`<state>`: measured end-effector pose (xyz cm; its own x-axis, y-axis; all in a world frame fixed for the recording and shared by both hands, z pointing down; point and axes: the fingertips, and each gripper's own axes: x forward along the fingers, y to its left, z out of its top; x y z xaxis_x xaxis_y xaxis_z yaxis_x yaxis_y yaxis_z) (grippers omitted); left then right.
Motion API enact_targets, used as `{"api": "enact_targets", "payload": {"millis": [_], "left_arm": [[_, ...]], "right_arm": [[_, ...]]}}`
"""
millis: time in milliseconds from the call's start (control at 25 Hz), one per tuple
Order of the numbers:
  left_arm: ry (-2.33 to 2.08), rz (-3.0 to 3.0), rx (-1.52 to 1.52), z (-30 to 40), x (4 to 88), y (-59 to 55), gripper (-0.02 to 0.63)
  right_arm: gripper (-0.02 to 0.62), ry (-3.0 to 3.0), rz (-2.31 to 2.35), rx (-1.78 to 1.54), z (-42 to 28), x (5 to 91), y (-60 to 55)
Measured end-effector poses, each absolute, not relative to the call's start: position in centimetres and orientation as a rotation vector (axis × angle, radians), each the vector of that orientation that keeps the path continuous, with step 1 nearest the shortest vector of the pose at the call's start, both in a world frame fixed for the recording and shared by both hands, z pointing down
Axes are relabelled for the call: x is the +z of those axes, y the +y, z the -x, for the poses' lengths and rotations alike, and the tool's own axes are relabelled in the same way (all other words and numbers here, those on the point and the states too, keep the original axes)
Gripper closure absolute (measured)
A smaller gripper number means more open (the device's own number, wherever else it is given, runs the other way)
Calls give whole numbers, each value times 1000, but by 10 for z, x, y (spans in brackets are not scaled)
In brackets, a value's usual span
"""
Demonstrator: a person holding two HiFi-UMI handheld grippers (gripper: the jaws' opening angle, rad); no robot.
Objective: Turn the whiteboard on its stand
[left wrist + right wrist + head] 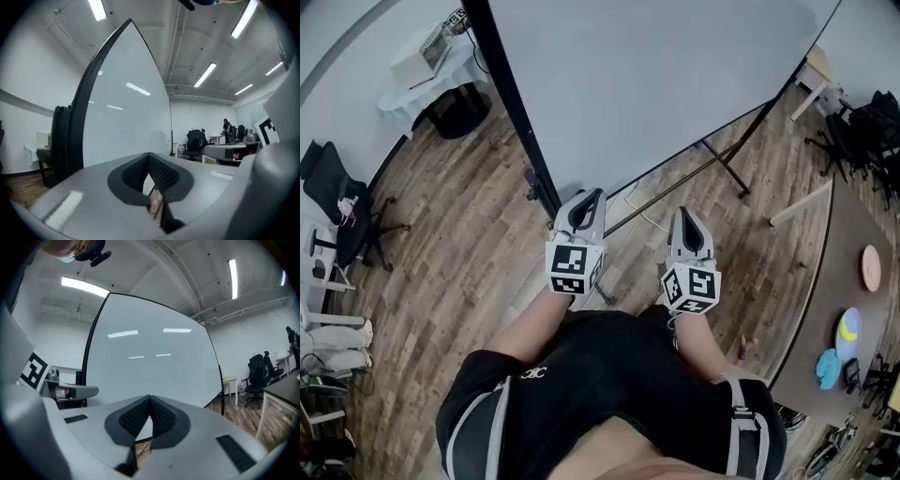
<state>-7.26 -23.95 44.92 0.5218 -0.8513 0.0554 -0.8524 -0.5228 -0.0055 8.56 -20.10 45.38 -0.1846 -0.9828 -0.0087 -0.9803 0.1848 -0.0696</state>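
Note:
The big whiteboard [656, 75] stands on its black stand just ahead of me, its black side post [511, 103] slanting down to the floor. Both grippers are held close before the board's lower edge, apart from it. My left gripper [587, 201] is shut with nothing between its pads, pointing near the side post. My right gripper [689, 219] is also shut and holds nothing. In the left gripper view the whiteboard [126, 117] rises beyond the closed left gripper [149, 155]. In the right gripper view the whiteboard [154, 357] fills the space beyond the closed right gripper [150, 398].
The stand's legs and cross bar [722, 164] spread over the wooden floor under the board. A dark table [839, 253] with coloured items runs along the right. Office chairs [862, 131] stand at the far right, another chair [337, 206] at the left, a small desk [427, 61] behind.

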Motion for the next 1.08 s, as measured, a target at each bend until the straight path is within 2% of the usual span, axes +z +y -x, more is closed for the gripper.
{"api": "enact_targets", "payload": {"millis": [440, 1080], "left_arm": [[-1492, -2690, 112, 42, 465, -237, 595], [-1522, -2649, 146, 59, 474, -222, 595]], "right_arm": [[589, 2337, 2053, -116, -118, 464, -184], [589, 2362, 2028, -145, -107, 472, -174]]}}
